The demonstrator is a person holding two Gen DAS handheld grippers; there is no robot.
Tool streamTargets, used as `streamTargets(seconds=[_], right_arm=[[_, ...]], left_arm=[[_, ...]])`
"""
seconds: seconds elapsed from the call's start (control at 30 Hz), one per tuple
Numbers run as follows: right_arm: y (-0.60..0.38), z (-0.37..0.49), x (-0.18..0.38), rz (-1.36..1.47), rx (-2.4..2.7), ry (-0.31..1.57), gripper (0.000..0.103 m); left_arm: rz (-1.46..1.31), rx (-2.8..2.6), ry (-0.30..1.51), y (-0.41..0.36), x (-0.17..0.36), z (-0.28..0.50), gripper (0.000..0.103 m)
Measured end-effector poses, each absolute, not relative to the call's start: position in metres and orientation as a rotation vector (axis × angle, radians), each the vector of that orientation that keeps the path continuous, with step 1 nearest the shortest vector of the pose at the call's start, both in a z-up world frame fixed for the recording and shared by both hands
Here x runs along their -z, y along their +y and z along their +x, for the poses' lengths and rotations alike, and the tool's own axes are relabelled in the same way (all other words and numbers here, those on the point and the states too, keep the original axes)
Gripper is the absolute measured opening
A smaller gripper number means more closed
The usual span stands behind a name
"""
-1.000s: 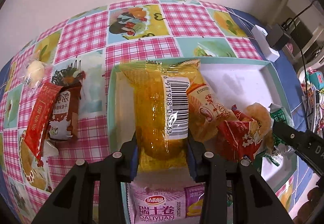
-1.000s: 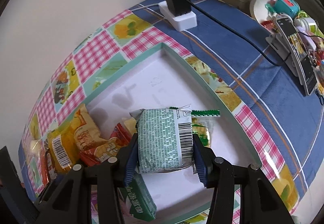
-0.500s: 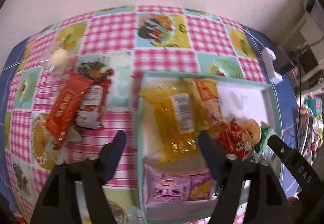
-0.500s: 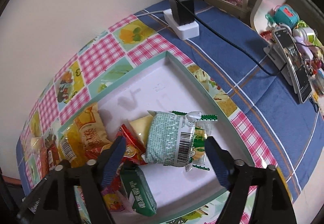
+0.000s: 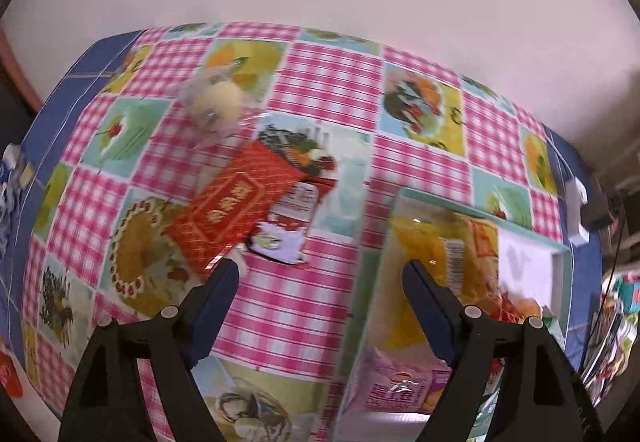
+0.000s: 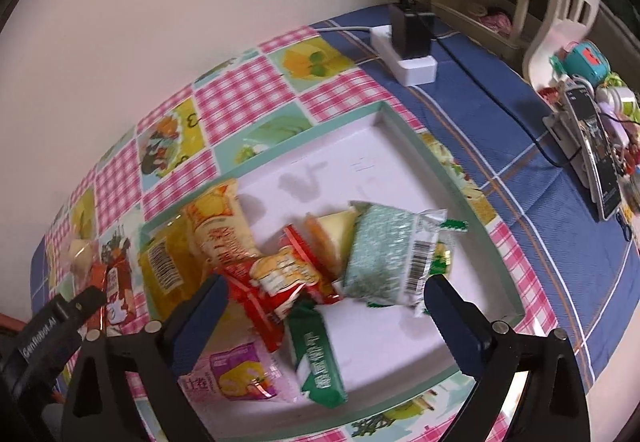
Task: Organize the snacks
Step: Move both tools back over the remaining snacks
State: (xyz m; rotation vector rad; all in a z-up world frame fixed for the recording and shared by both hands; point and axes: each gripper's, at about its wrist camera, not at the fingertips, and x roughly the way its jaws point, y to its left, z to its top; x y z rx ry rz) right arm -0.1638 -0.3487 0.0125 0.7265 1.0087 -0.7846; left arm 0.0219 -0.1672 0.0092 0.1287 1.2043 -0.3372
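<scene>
Bright, even daylight; both fisheye views bend at dark rounded edges, the left view smeared by motion blur.

Black claw [image 6: 326, 296], dark-blue pads [image 6: 200, 326]

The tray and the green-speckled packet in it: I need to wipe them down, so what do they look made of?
The tray looks like matte paperboard or foam board, hedged: flat white floor, thin mint-green walls, square corners, no shine. The green-speckled packet looks like glossy plastic film: crinkled, with a crimped end seal and a printed barcode.
</scene>
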Motion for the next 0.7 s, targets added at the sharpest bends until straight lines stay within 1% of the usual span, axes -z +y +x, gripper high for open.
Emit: streamTargets(seconds=[0.03, 0.13, 0.2, 0.5, 0.63, 0.7], right_arm=[[-0.344, -0.16, -0.013, 0.715, 0.773, 1.013, 0.1], [-0.334, -0.152, -0.014, 0.687, 0.747, 1.02, 0.101], [-0.326, -0.147, -0.016, 0.673, 0.724, 1.021, 0.103], [-0.306, -0.131, -0.019, 0.61, 0.681, 1.03, 0.103], [-0.298, -0.127, -0.02, 0.592, 0.668, 1.036, 0.103], [-0.292, -0.123, -0.02, 0.578, 0.656, 1.039, 0.103]], left_arm=[[0.126, 0.322, 1.202, -0.162, -0.01, 0.025, 0.085], [0.118, 0.281, 1.19, -0.152, -0.011, 0.031, 0.095], [0.106, 0.259, 1.186, -0.144, -0.012, 0.036, 0.095], [0.033, 0.168, 1.186, -0.101, -0.016, 0.053, 0.095], [0.004, 0.115, 1.184, -0.075, -0.016, 0.059, 0.1], [-0.011, 0.093, 1.18, -0.063, -0.017, 0.063, 0.101]])
